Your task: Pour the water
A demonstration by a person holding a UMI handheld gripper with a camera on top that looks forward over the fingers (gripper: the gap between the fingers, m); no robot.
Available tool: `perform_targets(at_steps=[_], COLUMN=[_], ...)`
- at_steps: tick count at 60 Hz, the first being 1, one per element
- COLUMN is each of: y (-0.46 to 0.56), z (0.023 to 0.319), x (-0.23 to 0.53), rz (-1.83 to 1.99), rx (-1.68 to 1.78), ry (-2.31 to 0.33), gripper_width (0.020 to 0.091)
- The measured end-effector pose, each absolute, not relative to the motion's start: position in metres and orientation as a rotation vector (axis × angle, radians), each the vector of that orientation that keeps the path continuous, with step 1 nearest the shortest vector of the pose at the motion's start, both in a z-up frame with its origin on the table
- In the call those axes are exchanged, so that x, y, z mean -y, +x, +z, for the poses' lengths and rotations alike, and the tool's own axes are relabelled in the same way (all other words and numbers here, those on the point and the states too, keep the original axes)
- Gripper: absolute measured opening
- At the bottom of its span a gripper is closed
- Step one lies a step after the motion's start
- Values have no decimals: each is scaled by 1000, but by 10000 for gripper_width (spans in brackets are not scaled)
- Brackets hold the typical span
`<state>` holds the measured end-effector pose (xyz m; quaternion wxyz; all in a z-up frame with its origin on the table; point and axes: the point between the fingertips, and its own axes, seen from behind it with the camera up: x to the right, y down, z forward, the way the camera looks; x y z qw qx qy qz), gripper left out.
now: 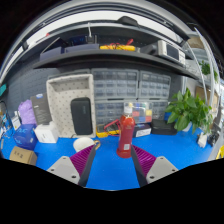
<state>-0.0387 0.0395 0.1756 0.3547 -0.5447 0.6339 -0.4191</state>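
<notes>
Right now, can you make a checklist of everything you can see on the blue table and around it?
Surface: blue table, bare just ahead of the fingers.
Job's things: red bottle standing upright beyond the fingers, a white cup to its left.
Clutter: purple container, blue box, clear jar at the left side.
Gripper: gripper open, pink pads facing in, holding nothing.
Cables: nothing seen.
Surroundings: green plant at the right, grey cabinet behind the bottle, shelf above with a microwave.
</notes>
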Motion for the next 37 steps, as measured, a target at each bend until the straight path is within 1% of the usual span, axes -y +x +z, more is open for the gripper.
perform_targets(at_steps=[10,21,27,37], y=[-53,-59,-61,-68], z=[211,234,238,231], x=[-64,-75,-78,-74], rz=[-1098,-1114,-1113,-1130], rx=[-1587,-1570,-1569,-1596], ry=[-1402,-1366,-1358,-1377], gripper_width=[723,723,722,720])
